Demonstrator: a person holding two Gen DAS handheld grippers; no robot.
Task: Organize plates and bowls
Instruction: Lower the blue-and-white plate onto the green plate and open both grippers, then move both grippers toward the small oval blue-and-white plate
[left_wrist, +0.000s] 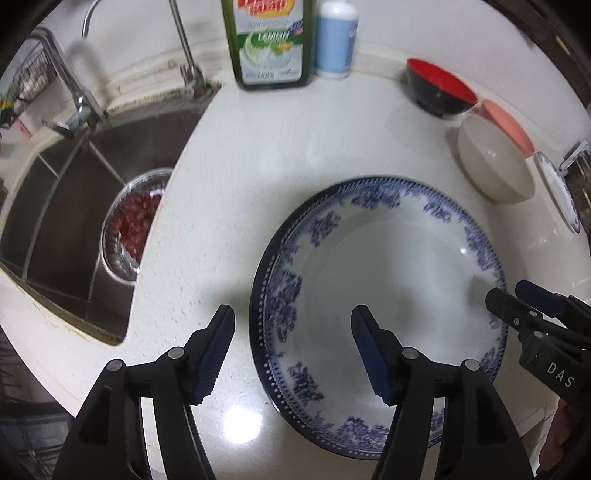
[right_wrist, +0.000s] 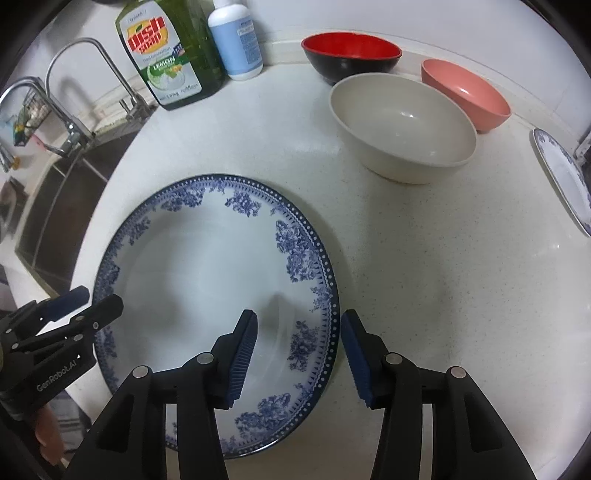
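Note:
A large blue-and-white floral plate (left_wrist: 391, 273) (right_wrist: 207, 266) lies flat on the white counter. My left gripper (left_wrist: 293, 349) is open and straddles the plate's left rim; it also shows in the right wrist view (right_wrist: 96, 302). My right gripper (right_wrist: 299, 354) is open and straddles the plate's right rim; it also shows in the left wrist view (left_wrist: 511, 297). Behind stand a cream bowl (right_wrist: 402, 127) (left_wrist: 493, 158), a black bowl with red inside (right_wrist: 351, 51) (left_wrist: 439, 86) and a pink bowl (right_wrist: 465, 94) (left_wrist: 504, 125). A second blue-and-white plate (right_wrist: 563, 173) (left_wrist: 557, 190) lies at the far right.
A green dish soap bottle (right_wrist: 170, 55) (left_wrist: 271, 40) and a white-and-blue bottle (right_wrist: 236, 40) (left_wrist: 336, 37) stand at the back. A steel sink (left_wrist: 66, 206) with taps (left_wrist: 74, 96) lies to the left, holding a metal bowl of red fruit (left_wrist: 133, 225).

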